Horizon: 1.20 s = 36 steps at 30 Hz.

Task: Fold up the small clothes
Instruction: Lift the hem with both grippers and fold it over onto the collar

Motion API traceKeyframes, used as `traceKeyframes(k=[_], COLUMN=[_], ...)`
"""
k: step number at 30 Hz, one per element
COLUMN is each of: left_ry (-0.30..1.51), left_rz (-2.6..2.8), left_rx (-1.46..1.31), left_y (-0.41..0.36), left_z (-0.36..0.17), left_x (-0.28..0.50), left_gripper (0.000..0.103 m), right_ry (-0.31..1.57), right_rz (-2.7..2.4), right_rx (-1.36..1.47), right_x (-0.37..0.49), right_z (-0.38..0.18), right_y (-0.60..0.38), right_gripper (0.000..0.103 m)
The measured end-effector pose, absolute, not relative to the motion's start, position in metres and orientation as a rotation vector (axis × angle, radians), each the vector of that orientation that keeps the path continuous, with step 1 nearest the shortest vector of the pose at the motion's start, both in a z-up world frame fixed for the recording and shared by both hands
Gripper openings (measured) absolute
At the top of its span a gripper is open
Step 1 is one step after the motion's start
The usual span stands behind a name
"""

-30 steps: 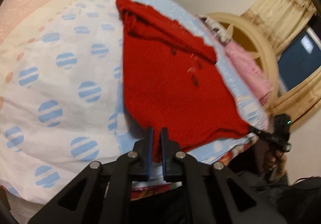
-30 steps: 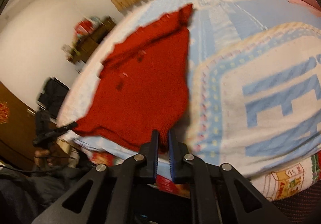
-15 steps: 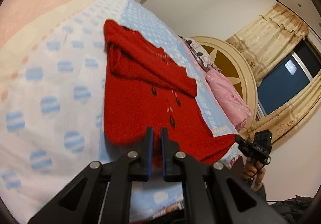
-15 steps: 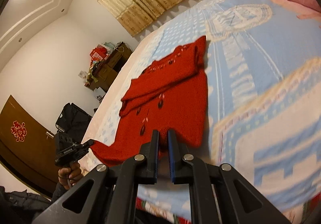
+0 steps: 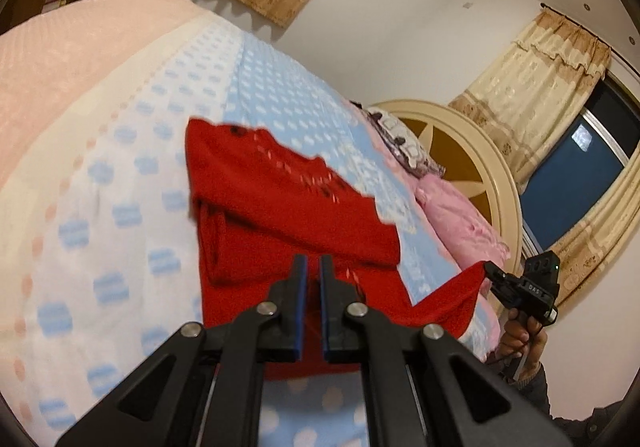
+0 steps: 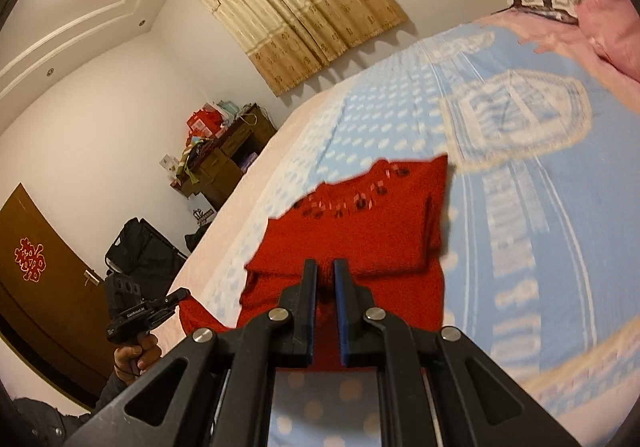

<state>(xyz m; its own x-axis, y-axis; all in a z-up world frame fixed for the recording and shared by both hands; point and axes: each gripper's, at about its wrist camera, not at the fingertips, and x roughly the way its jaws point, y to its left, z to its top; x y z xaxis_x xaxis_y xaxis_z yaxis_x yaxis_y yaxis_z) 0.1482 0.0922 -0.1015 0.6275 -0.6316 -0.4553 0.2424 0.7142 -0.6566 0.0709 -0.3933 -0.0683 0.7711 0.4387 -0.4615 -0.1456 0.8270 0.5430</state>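
The red sweater (image 5: 280, 215) is a soft, thick knit. I judge it light and limp, so it will sag between two holds and drape wherever it is lowered; the knit looks grippy rather than slippery, and nothing about it is fragile. The best holds are the two corners of the near hem, one per gripper, which keeps the edge taut and straight for folding over.

That is where it is held. The left gripper (image 5: 313, 279) is pressed together on red fabric at the near hem, and the right gripper (image 6: 325, 283) pinches the other hem corner the same way.

The sweater lies on the bed (image 5: 120, 175), on a blue-and-white dotted cover, its far part flat and its near hem lifted off the cover. A sleeve is already folded across the chest, and a row of small dark and pale marks runs near the collar at the far end. Pink pillows (image 5: 460, 223) sit to the right, well apart.
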Motion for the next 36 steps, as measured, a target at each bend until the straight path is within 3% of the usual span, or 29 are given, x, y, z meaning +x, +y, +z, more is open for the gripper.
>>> traceKeyframes(k=[14,27,29,34,36], left_ry=[0.683,0.781,0.821,0.910,0.924], left_rz=[-0.513,-0.460,-0.448,-0.473,-0.470], left_rx=[-0.625,-0.526,-0.448,-0.398,-0.405], left_y=[0.101,0.091,0.082,0.073,0.073], left_z=[-0.078,-0.114,-0.126,-0.150,-0.156], left_x=[0.247,0.335,0.337,0.343,0.346], left_gripper=[0.005,0.001,0.007,0.050,0.050], right_ry=[0.602,0.727,0.757,0.801,0.803], right_rz=[0.289,0.215,0.198,0.178,0.176], right_rx=[0.498,0.544,0.565,0.573,0.577], right_x=[0.181,0.294,0.306,0.316,0.316], right_z=[-0.044,-0.095,-0.112,-0.138,-0.141], right_y=[-0.407,-0.426,-0.432,-0.439,-0.441], right_gripper=[0.008,0.007,0.007,0.008,0.008])
